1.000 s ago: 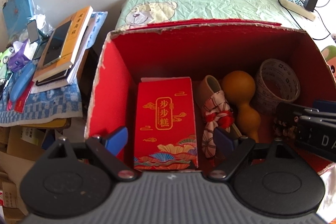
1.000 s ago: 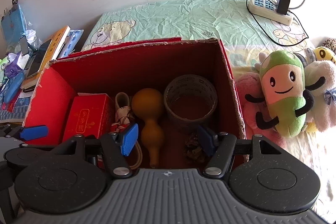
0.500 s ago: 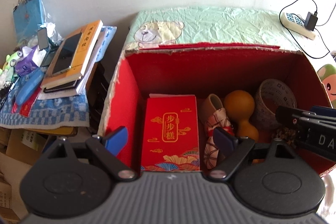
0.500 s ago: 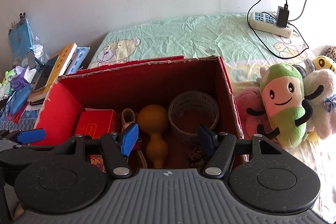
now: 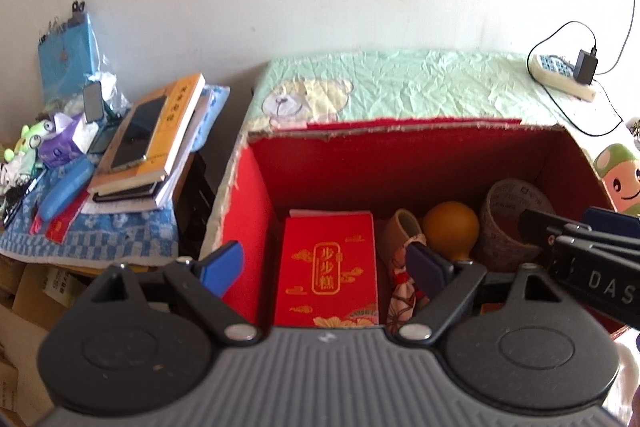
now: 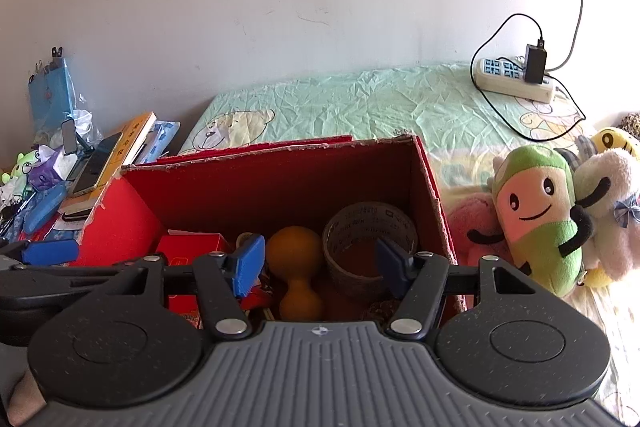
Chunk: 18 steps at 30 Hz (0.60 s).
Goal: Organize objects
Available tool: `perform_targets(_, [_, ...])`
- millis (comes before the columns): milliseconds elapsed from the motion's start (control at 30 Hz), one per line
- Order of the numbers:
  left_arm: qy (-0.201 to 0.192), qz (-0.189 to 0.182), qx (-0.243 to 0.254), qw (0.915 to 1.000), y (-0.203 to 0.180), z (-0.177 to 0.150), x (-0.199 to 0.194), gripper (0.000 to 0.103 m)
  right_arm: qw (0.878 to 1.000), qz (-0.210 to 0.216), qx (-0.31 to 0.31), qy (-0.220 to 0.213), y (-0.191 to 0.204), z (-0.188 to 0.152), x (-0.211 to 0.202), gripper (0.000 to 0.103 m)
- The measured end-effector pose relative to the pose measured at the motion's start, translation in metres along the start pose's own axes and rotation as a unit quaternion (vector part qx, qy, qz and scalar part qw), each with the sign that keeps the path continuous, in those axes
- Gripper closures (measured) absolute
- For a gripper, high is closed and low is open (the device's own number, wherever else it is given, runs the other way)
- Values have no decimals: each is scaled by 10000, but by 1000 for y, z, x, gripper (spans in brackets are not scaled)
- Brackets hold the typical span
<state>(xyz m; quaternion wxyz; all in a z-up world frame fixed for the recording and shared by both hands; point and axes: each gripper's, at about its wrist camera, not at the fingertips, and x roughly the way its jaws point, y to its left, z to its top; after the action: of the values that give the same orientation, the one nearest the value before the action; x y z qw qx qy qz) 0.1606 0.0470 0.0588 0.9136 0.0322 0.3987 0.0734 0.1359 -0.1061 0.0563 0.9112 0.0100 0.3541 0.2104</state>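
Observation:
A red open box (image 5: 400,155) (image 6: 280,183) stands on the bed. Inside lie a red packet with gold writing (image 5: 328,267) (image 6: 188,251), a patterned cloth pouch (image 5: 400,291), an orange gourd (image 5: 450,229) (image 6: 294,255) and a roll of tape (image 5: 516,215) (image 6: 368,239). My left gripper (image 5: 320,271) is open and empty above the box's near left side. My right gripper (image 6: 320,263) is open and empty above the near right side; it also shows in the left wrist view (image 5: 580,251).
Books with a phone on top (image 5: 152,131) and small clutter lie on a blue checked cloth (image 5: 100,235) left of the box. Plush toys (image 6: 536,211) lie right of the box. A power strip with charger (image 6: 516,79) rests on the green bedsheet (image 6: 380,103) behind.
Both grippers have pulled back and up from the box, staying open and empty. The box's contents have not moved.

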Motion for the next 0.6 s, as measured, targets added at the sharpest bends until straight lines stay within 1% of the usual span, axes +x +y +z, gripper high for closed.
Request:
perform_targets(133, [-111, 36, 58, 9999, -3, -3, -2, 16, 10000, -36, 4, -22, -1, -3, -1, 40])
perform_targets(500, [69, -73, 118, 9999, -10, -13, 3, 15, 9999, -72, 87, 12, -6, -9, -3, 40])
perform_targets(600, [102, -131, 120, 9998, -12, -14, 5, 15, 9999, -77, 105, -41, -8, -10, -5, 40])
